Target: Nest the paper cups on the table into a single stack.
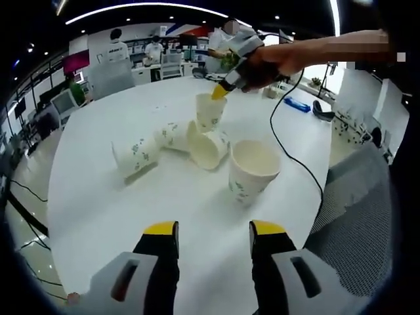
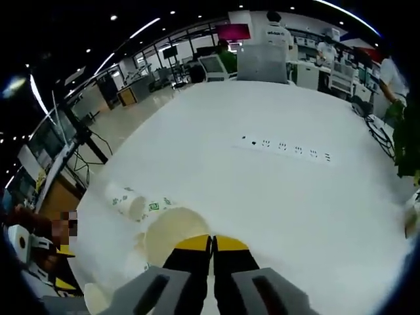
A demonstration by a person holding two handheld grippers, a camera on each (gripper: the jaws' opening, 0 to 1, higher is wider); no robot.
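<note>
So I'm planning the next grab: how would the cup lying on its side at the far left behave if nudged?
The leftmost paper cup lies on its side on the smooth white table, so it would probably roll in an arc. It looks thin-walled and empty, so likely light and easily crushed by a firm squeeze.

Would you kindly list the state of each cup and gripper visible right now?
Upright white paper cup with green print: standing, empty.
Far upright paper cup: pinched at its rim.
Three tipped paper cups: lying on their sides.
Left gripper: open.
Right gripper: shut on far upright paper cup.
</note>
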